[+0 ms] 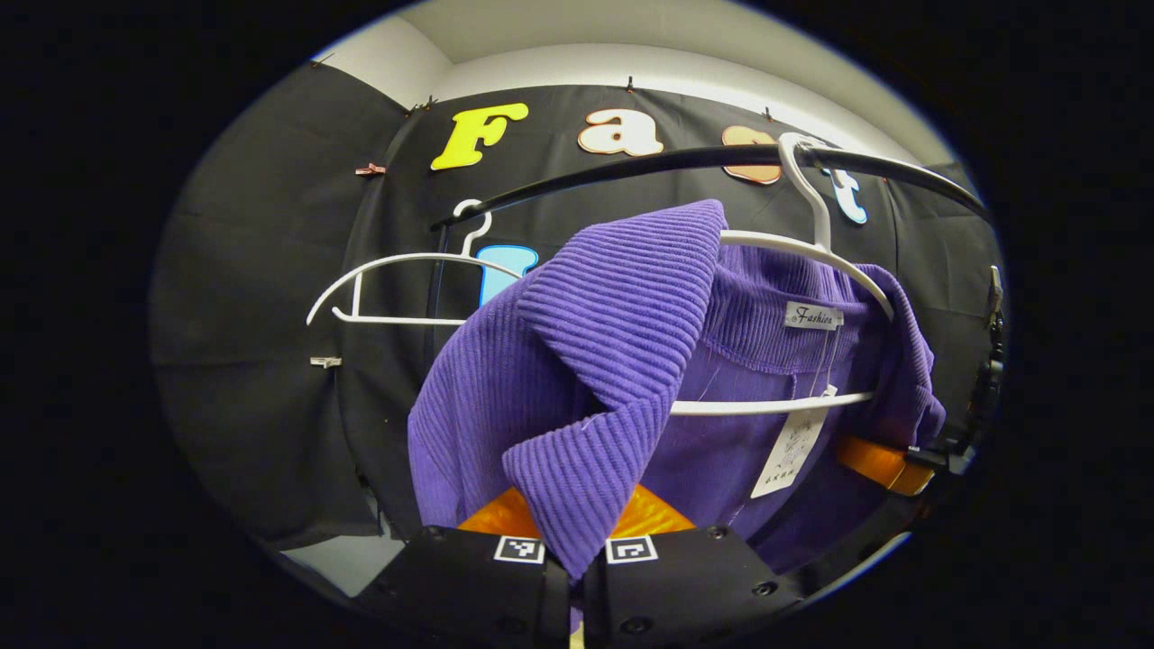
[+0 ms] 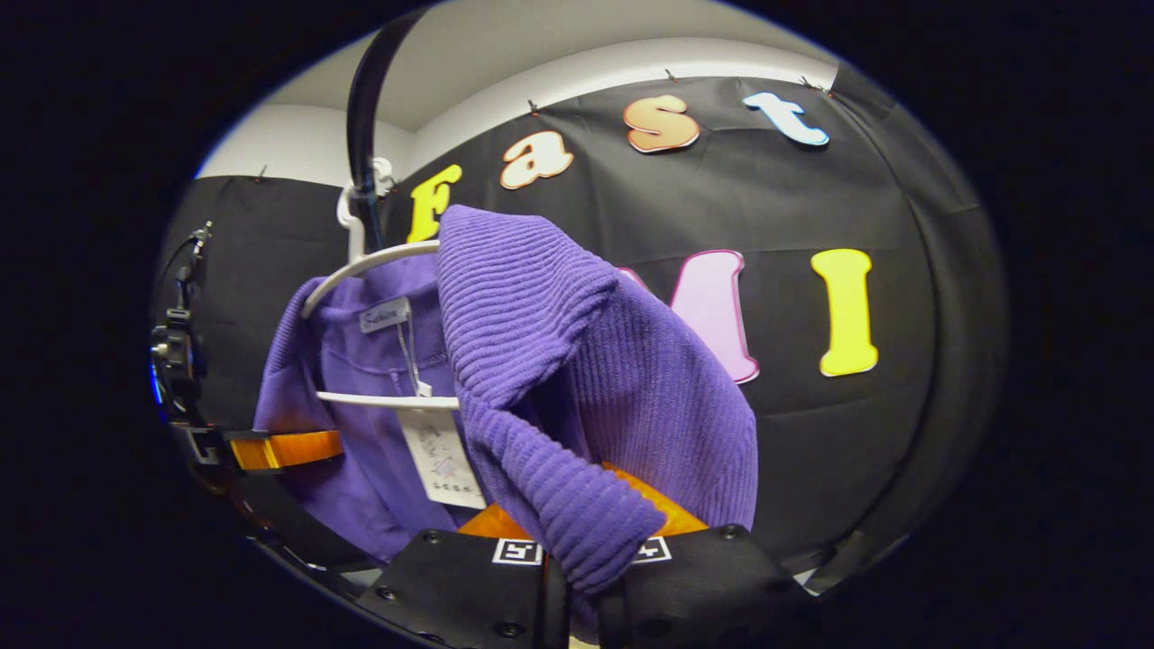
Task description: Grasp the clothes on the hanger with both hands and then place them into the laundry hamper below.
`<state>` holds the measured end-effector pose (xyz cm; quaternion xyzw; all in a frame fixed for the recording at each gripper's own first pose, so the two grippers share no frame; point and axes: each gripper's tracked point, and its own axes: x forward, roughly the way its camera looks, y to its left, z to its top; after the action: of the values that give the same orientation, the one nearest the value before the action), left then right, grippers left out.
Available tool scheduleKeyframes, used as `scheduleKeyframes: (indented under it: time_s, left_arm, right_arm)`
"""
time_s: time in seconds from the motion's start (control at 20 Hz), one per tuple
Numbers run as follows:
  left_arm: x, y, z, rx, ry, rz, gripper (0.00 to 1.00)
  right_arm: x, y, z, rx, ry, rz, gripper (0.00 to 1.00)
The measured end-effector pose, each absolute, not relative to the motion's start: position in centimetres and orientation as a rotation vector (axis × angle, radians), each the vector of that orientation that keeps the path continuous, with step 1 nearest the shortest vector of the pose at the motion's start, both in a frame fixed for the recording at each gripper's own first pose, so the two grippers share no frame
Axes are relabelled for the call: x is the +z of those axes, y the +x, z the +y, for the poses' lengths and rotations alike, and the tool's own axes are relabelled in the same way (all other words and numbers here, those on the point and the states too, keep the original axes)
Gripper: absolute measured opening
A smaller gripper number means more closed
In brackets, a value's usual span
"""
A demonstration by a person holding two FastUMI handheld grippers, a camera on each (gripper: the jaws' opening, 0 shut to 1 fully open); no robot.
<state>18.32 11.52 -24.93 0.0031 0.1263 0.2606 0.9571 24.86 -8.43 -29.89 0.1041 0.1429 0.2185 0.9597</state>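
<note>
**Both grippers pinched on sweater, garment not yet off hanger**

Rail: black bar arcing across the top, 10 to 2 o'clock in the left gripper view.

Purple sweater: the task's thing, centre of both views, draped on the white hanger hooked on the rail. Shoulder fabric bunched up and folded over on each side.

Spare hanger: bare, at 9 o'clock of the sweater.

Left gripper: at 6 o'clock, fingers closed narrow on a ribbed fold.

Right gripper: same, fingers pressed together on the opposite shoulder fold.

Paper tag: dangles inside the collar, just below the lower hanger bar.

How I'd do the step: lift both shoulders up and clear of the hanger arms together, evenly, so the hanger doesn't tip or unhook. Keep the tag string from snagging the bar. Then lower to the hamper; where it sits I cannot tell.

View differences: the left gripper view has the spare hanger and the rail's full span. The right gripper view sees the rail end-on at 11 o'clock, plus the other gripper at 9 o'clock.
</note>
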Motion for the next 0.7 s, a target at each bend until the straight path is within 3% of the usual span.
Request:
scheduleKeyframes:
  time_s: [0.3, 0.7]
  left_arm:
    - [-19.3, 13.7, 14.1, 0.63, 0.164, 0.236, 0.12]
    - [-11.2, 14.3, 15.4, 0.641, 0.227, 0.09, 0.1]
  right_arm:
    - [-23.7, 23.8, -12.5, 0.512, 0.421, 0.166, 0.16]
    - [-18.5, 25.4, -13.1, 0.542, 0.55, 0.043, 0.14]
